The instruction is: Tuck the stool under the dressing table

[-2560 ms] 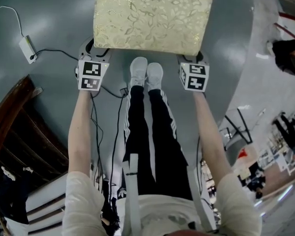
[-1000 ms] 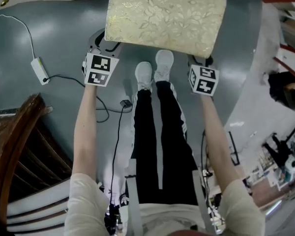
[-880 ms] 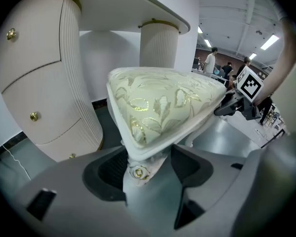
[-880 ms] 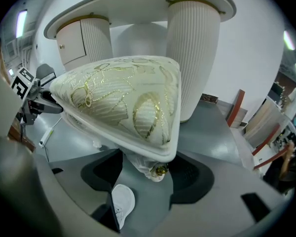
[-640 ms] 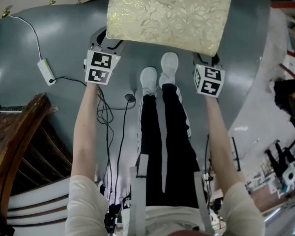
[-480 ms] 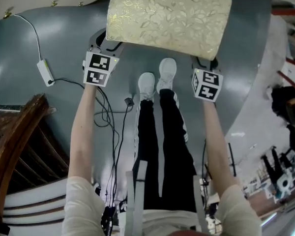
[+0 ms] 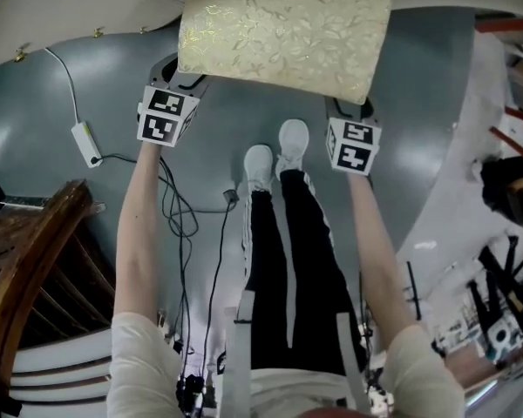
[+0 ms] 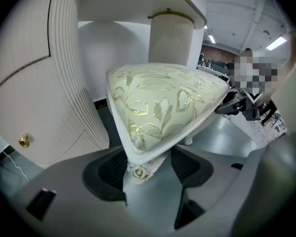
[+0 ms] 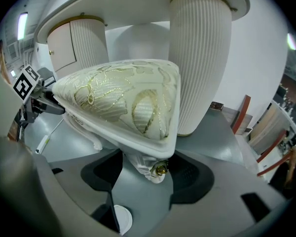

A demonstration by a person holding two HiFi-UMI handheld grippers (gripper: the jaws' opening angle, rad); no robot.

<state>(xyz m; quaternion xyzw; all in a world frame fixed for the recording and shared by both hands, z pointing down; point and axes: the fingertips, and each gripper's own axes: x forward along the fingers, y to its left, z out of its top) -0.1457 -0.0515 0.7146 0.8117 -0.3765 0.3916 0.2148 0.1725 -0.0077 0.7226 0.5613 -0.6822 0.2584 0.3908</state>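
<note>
Pushing the stool [image 7: 283, 29], now at the front edge of the dressing table [image 7: 70, 16], straight and level into the gap under it looks best, with the left gripper [image 7: 186, 78] and right gripper [image 7: 349, 109], jaws closed on its near corners, moving together.

Bright and even throughout, lit from ceiling lights [image 8: 278, 43] overhead, with a pale sheen on the grey floor [image 7: 61, 85] and small glints off the gold thread of the stool [image 7: 279, 24]. Only faint, soft shadow under the dressing table [image 9: 138, 6]. Heavily bowed by fisheye at every edge, with black corners in both gripper views and soft focus nearest the lens.
</note>
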